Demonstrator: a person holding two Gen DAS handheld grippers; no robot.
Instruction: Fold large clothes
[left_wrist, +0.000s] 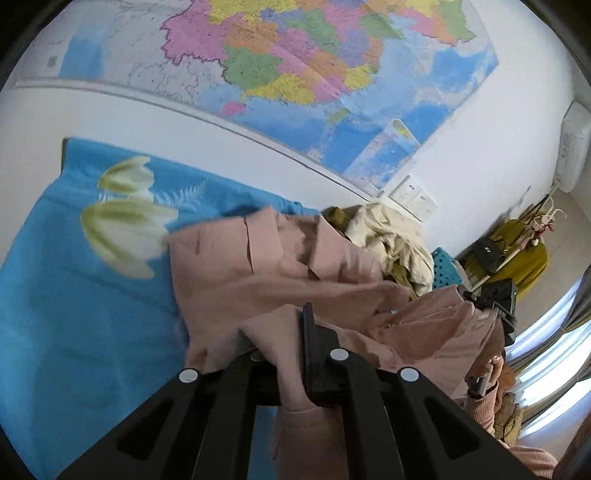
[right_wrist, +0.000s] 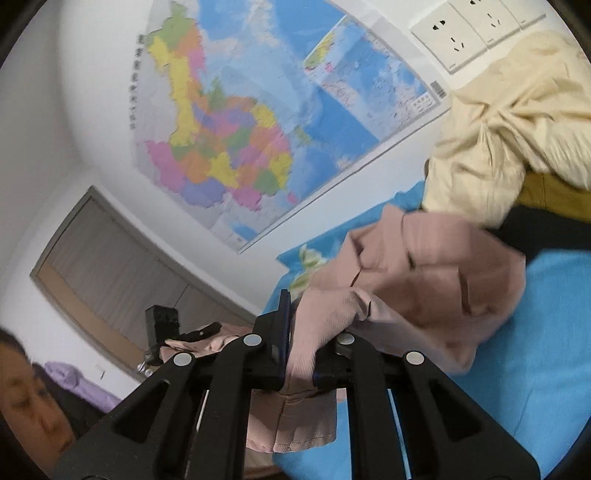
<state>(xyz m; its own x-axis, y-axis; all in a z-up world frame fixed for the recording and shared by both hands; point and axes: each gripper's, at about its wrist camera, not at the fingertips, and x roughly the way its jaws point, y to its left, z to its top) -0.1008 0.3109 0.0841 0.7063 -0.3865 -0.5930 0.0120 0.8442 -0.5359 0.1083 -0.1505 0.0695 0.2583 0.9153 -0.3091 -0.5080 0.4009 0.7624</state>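
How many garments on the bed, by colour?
Pink: 1, the pink jacket, pinched by both the left tongs and the right tongs
Cream: 1, the cream garment
Olive-mustard: 1, the olive garment, mostly under the cream one
Total: 3

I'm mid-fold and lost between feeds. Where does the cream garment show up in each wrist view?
Left wrist: the cream garment sits right of centre, bunched behind the pink garment on the blue bedsheet.
Right wrist: the cream garment fills the upper right, above and behind the pink garment.
Shared landmark: the wall map, with the white wall sockets beside its corner near the cream garment.
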